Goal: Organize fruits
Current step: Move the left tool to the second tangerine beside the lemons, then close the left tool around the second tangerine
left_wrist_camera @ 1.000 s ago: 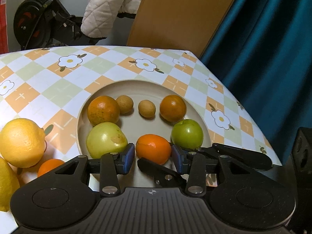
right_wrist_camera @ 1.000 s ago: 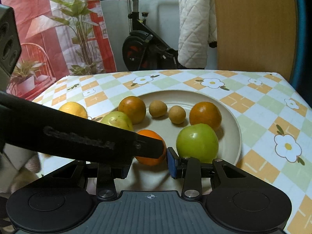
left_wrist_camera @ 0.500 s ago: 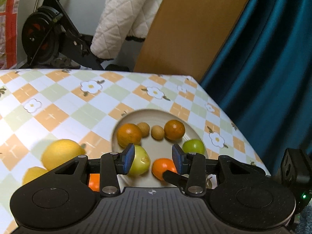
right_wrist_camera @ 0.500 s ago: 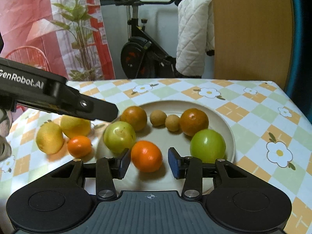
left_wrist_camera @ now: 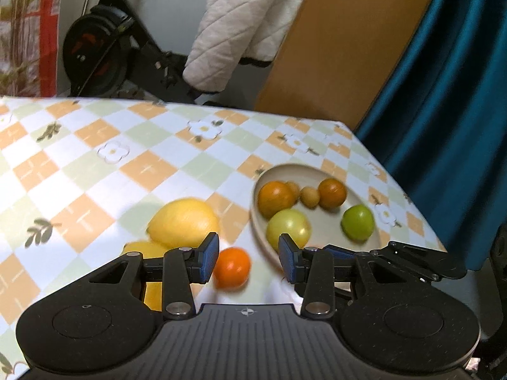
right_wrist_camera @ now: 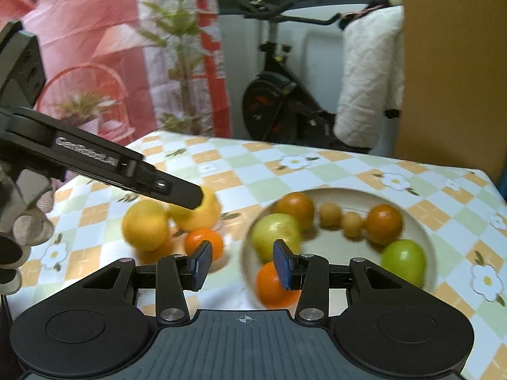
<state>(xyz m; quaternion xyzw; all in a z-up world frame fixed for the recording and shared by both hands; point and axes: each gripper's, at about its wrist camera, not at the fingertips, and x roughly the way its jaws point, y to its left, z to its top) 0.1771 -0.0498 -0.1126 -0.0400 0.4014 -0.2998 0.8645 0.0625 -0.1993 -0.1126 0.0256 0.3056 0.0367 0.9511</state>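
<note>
Now both claws have backed away: left gripper [left_wrist_camera: 245,258] part-open, empty, small orange [left_wrist_camera: 231,267] just ahead between its pads; right gripper [right_wrist_camera: 242,262] likewise empty, plate [right_wrist_camera: 426,221] ahead-right, another pick looming.

A glossy, printed checked tablecloth [left_wrist_camera: 95,171] is spread beneath the fingers. A smooth, matt beige plate [right_wrist_camera: 426,237], seemingly ceramic, is seen beyond the right fingertips [right_wrist_camera: 285,266], padded in blue rubber. Matt black plastic forms the left gripper [left_wrist_camera: 247,256]. Quilted white cloth [left_wrist_camera: 240,25] is draped far behind.
</note>
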